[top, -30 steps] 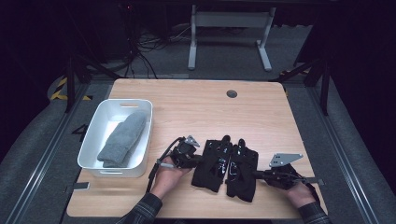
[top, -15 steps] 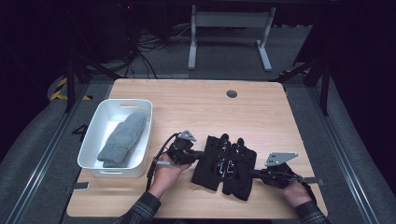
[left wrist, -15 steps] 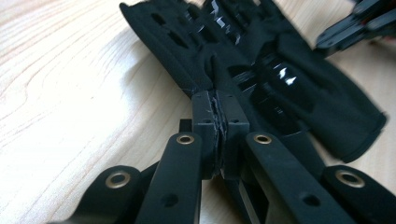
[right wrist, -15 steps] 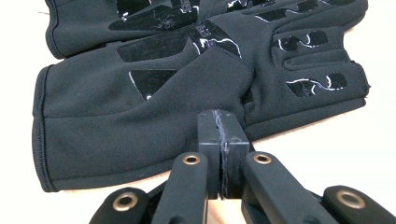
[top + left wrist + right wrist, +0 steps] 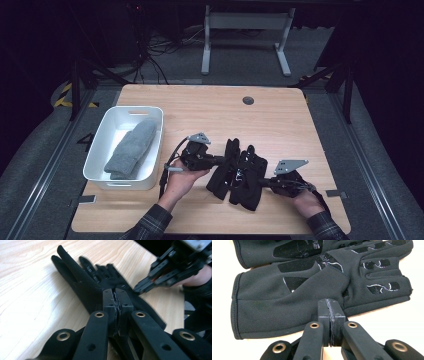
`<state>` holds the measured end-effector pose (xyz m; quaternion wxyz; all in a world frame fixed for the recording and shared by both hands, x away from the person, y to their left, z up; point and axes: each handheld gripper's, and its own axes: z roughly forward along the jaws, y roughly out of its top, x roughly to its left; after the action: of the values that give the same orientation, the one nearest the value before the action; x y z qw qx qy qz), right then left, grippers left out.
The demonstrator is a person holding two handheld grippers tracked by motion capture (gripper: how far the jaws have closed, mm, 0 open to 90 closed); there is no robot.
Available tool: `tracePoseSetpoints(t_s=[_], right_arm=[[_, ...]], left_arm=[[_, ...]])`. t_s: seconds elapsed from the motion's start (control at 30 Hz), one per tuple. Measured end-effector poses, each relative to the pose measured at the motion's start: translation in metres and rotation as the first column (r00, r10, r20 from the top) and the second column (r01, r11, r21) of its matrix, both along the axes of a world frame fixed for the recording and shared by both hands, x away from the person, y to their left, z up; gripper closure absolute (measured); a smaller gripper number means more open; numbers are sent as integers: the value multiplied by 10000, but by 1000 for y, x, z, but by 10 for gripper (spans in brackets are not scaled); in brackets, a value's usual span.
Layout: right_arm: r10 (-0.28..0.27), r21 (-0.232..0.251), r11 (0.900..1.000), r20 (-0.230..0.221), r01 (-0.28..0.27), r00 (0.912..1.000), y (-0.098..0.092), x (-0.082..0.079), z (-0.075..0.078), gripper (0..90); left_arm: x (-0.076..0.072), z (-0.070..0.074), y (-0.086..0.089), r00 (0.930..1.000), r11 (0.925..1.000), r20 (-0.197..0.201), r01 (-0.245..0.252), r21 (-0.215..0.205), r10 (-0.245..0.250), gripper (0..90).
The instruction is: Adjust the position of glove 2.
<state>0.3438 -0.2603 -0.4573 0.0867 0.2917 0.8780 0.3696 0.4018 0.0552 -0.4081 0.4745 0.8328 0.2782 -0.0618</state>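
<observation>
Left gripper (image 5: 226,160) risen, gloves (image 5: 240,175) pinched between grippers

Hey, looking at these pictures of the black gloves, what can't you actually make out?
- Left hand-held gripper, left gripper view: jaws shut at the black gloves; whether fabric is pinched is hidden by the jaws.
- Right hand-held gripper, right gripper view: same doubt at the glove edge.
- Glove lettering, right gripper view: cut off by the top edge.
- Grey cloth in the white bin, high view: too small to identify.

The wooden counter (image 5: 280,120) carries a white bin (image 5: 101,150) at its left edge and black gloves (image 5: 240,175) near its front edge.
</observation>
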Motion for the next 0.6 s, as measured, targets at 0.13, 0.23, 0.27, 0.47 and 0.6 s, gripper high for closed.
tracePoseSetpoints(t_s=[0.13, 0.23, 0.27, 0.47, 0.6], right_arm=[[44, 97, 9999, -34, -44, 10000, 6, 5, -1, 900], [82, 62, 9999, 4, -82, 10000, 12, 8, -1, 900], [106, 56, 9999, 22, -106, 9999, 15, 9, -1, 900], [207, 64, 9998, 92, -208, 9997, 25, 14, -1, 900], [262, 84, 9996, 85, -262, 9996, 30, 18, -2, 900]], left_arm=[[2, 6, -3, 9999, 9998, 78, 69, -187, -68, 883], [3, 7, -7, 9999, 9995, 75, 131, -280, -129, 883], [3, 7, -8, 9999, 9994, 73, 155, -300, -153, 883], [3, 8, -17, 9994, 9992, 127, 326, -246, -323, 883], [4, 5, -22, 9992, 9989, 36, 403, -234, -403, 883]])
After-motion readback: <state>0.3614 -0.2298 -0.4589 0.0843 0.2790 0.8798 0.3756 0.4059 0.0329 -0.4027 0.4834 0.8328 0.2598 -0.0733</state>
